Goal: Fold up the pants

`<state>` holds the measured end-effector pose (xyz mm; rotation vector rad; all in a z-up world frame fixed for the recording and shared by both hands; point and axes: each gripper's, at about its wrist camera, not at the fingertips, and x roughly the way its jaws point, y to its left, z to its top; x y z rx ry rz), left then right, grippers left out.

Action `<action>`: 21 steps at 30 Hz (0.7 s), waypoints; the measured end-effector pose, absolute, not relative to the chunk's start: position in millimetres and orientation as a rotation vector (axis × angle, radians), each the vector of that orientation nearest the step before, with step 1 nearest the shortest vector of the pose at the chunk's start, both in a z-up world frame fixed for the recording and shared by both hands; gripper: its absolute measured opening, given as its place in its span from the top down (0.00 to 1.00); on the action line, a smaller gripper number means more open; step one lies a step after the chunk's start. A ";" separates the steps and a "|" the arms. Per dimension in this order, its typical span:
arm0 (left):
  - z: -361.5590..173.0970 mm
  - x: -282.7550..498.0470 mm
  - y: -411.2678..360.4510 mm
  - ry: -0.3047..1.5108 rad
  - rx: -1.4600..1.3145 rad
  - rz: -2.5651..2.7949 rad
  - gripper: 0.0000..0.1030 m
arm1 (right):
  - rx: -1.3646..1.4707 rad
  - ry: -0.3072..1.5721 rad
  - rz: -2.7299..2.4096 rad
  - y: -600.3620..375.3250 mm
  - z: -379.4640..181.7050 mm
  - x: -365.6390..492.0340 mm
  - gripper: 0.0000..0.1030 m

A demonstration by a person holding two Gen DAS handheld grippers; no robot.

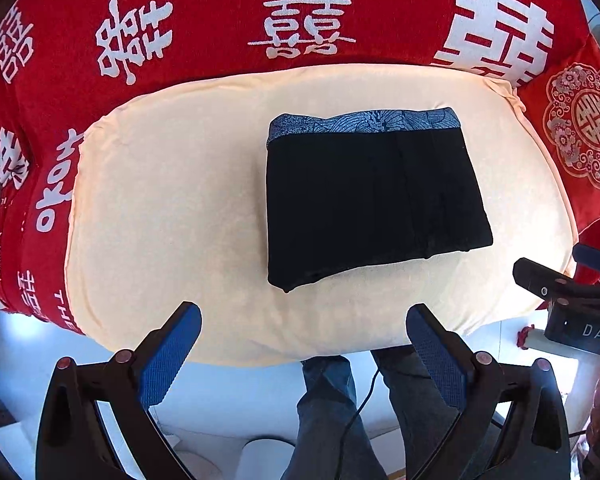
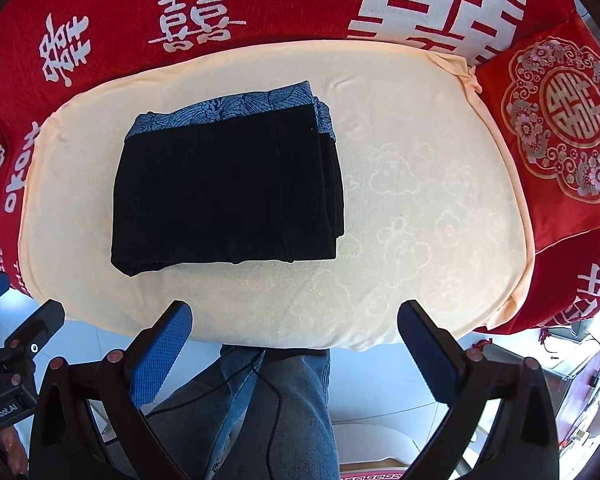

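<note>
Black cloth: the pants (image 1: 374, 196) lay as a compact rectangular bundle on the cream cushion (image 1: 172, 208), their blue patterned waistband (image 1: 364, 122) along the far edge.
Layers: from the right wrist view, several stacked folds showed along the bundle's right side (image 2: 332, 184) — more than one fold looked to be in place.
Left gripper (image 1: 304, 340): jaws spread wide, nothing between the blue pads, held back over the cushion's near edge and apart from the pants.
Right gripper (image 2: 296, 336): likewise wide and empty, set back near the front of the cushion, not touching the cloth.
Surroundings: a red blanket (image 1: 220, 8) with white characters lay behind the cushion, and a red embroidered pillow (image 2: 560, 120) sat to its right.
Progress: by my judgement the folding was essentially finished — the bundle looked neat and squared, with no leg trailing loose.
Left to do: little, perhaps a slight tidy of the near edge, where the hem sat a touch uneven.
</note>
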<state>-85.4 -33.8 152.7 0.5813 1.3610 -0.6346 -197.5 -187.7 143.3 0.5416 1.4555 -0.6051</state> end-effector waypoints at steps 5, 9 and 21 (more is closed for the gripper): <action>154.5 -86.8 -33.3 1.366 0.585 -0.645 0.00 | 0.519 1.451 -0.604 -183.4 148.2 -192.3 0.00; 155.5 -88.2 -32.8 1.372 0.576 -0.646 0.00 | 0.525 1.452 -0.603 -181.2 148.6 -191.8 0.00; 156.1 -80.5 -25.2 1.383 0.568 -0.648 0.00 | 0.512 1.461 -0.610 -176.4 153.2 -189.6 0.00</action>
